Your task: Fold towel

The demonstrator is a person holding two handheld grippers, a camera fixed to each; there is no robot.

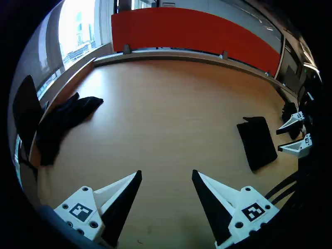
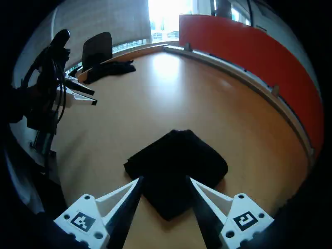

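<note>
A folded black towel (image 2: 176,166) lies flat on the wooden table (image 2: 174,95), directly ahead of my right gripper (image 2: 164,179). That gripper is open, its fingertips over the towel's near edge and not pressing on it. In the left gripper view the same folded towel (image 1: 257,141) lies at the right, with the right gripper (image 1: 278,139) just beside it. A crumpled black towel (image 1: 66,118) lies at the table's left edge; it is also seen far off (image 2: 112,68) in the right gripper view. My left gripper (image 1: 166,172) hangs open above bare wood, holding nothing, and appears at left (image 2: 94,98) in the right gripper view.
A red partition (image 1: 186,31) runs along the table's far edge. A black chair back (image 2: 96,52) stands behind the crumpled towel, near the windows. Cables and a hand (image 2: 45,91) are behind the left gripper. Bare wood stretches between the two towels.
</note>
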